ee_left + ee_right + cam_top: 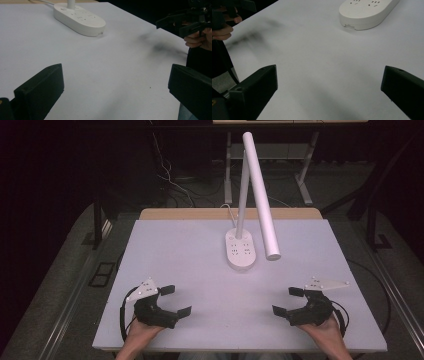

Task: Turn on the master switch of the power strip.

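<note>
A white table point(165, 250) carries a single white desk lamp point(242, 251) at its far middle: an oval base studded with socket openings, a slim upright post, and a long tubular head point(262, 195) that slopes down from the top of the post toward the near right, its free end hanging just beside the base. A white cord leaves the base toward the table's far edge. Near the front edge, well apart from the lamp, the left gripper point(174, 300) and the right gripper point(288, 300) rest low over the bare surface, one at each side, both angled inward toward the base. Each has its jaws spread wide with nothing between them, as the left gripper view and the right gripper view confirm; the base point(79, 18) lies ahead of both. Judged from this layout, the work is at its opening stage, an approach not yet begun. The next move probably calls for one gripper to travel forward to the lamp, either to close on the head or to steady the base, without tipping the post.
</note>
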Demonstrator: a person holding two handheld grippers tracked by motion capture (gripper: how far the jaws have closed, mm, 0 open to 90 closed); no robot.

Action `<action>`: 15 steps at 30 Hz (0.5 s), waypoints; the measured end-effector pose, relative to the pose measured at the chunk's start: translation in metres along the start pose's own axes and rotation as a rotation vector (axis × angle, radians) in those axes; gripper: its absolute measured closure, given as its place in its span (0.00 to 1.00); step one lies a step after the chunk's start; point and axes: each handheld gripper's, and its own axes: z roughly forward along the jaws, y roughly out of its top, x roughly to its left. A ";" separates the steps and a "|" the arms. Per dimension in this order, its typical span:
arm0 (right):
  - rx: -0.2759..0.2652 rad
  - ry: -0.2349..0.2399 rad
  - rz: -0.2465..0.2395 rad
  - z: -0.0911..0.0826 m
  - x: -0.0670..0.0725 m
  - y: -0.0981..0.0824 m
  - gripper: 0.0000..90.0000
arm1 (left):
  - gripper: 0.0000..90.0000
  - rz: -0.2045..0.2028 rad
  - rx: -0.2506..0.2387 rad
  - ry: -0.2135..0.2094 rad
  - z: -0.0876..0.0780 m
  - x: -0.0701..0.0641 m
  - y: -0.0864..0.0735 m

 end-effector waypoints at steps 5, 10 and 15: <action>0.005 -0.005 0.001 -0.001 -0.001 -0.001 0.00 | 0.00 0.014 0.005 -0.002 0.001 -0.002 0.000; 0.017 -0.020 -0.004 -0.001 -0.003 -0.002 0.00 | 0.00 0.016 0.013 0.005 0.002 -0.003 -0.001; 0.015 -0.016 0.006 -0.003 -0.005 -0.002 0.00 | 0.00 0.012 0.021 0.005 0.002 -0.002 -0.001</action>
